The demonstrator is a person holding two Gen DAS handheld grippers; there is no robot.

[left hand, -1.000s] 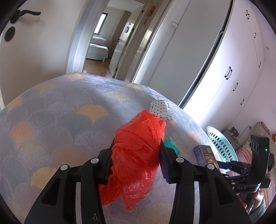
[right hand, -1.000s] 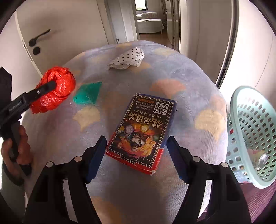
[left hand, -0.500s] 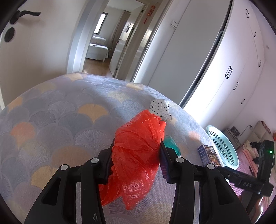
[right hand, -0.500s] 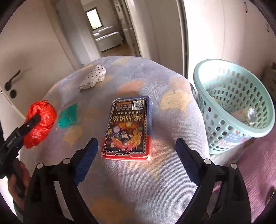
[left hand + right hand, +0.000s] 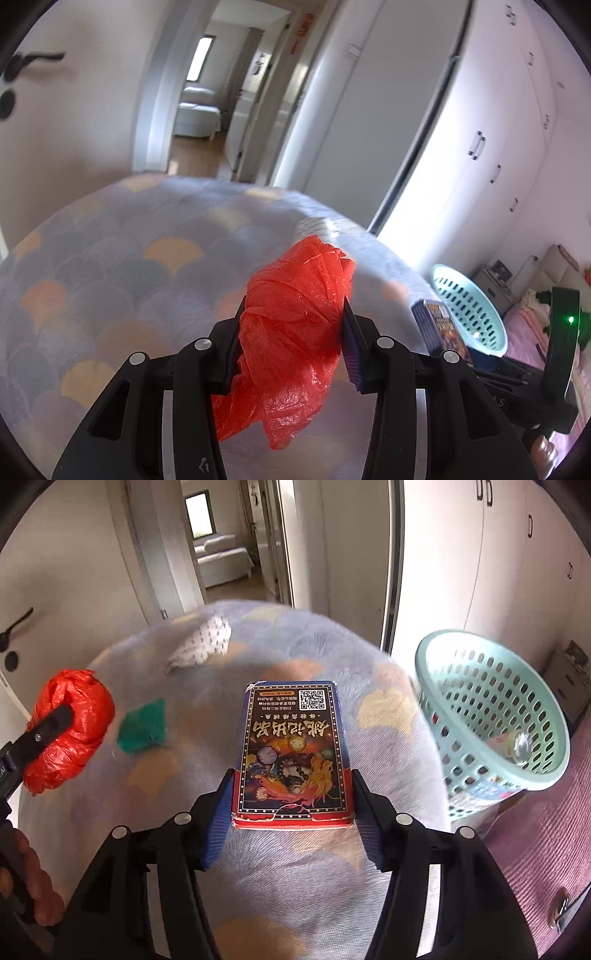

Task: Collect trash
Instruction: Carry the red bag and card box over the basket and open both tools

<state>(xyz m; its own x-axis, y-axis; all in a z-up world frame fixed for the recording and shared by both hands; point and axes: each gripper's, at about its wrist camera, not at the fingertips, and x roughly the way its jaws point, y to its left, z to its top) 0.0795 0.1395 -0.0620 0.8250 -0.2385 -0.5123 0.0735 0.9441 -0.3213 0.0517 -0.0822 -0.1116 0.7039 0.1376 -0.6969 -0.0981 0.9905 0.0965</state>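
Note:
My left gripper (image 5: 291, 325) is shut on a crumpled red plastic bag (image 5: 295, 325) and holds it above the bed; the bag also shows in the right wrist view (image 5: 70, 727). My right gripper (image 5: 291, 794) has its jaws on both sides of a blue and red printed box (image 5: 293, 753), touching its edges. The box also shows in the left wrist view (image 5: 441, 325). A mint green basket (image 5: 491, 716) stands to the right of the bed, with some trash inside.
A green scrap (image 5: 142, 725) and a white dotted wrapper (image 5: 201, 644) lie on the patterned bedspread (image 5: 295, 867). White wardrobes (image 5: 480, 147) stand on the right. A pink cover (image 5: 546, 834) lies lower right. An open doorway (image 5: 207, 110) is beyond the bed.
My right gripper moved forward and closed its jaws onto the sides of the printed box. My left gripper shifted right, still holding the red bag.

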